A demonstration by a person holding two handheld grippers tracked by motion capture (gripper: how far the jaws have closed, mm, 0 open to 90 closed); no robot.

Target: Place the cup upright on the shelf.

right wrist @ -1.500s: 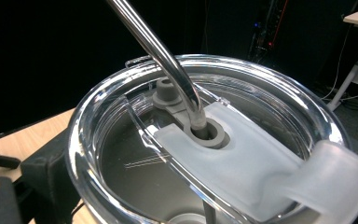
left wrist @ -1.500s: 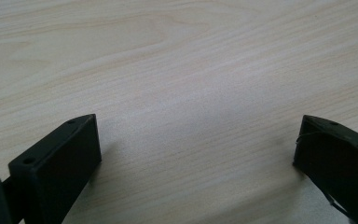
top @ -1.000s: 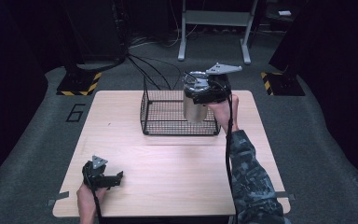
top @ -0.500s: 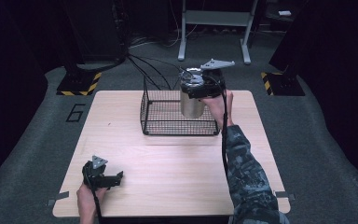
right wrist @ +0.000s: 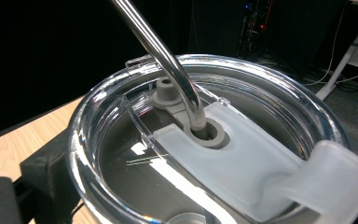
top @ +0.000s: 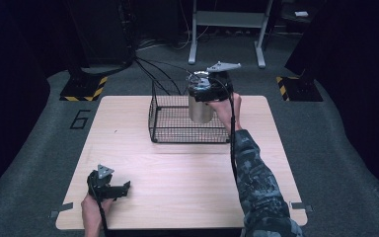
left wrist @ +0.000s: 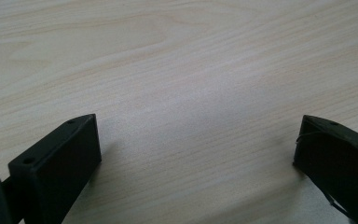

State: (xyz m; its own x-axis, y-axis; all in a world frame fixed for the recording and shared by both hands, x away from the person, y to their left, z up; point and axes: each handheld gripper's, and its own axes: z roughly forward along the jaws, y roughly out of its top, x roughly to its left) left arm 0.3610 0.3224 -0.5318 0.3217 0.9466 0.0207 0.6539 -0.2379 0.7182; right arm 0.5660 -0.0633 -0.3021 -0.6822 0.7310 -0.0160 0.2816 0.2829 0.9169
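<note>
Dark floor surrounds the wooden table (top: 177,163). Right gripper (top: 208,90) clamps the steel tumbler (top: 200,109) by its clear lid (right wrist: 205,140), hanging in the wire basket (top: 168,129); setting down and release likely remain. Left gripper (top: 109,186) rests idle, jaws apart.

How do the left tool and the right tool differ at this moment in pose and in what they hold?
The left tool sits low at the near edge of the table, jaws wide apart with bare wood between them. The right tool is raised over the wire basket, clamped at the lidded top of a steel tumbler. Both are black and hand-held.
</note>
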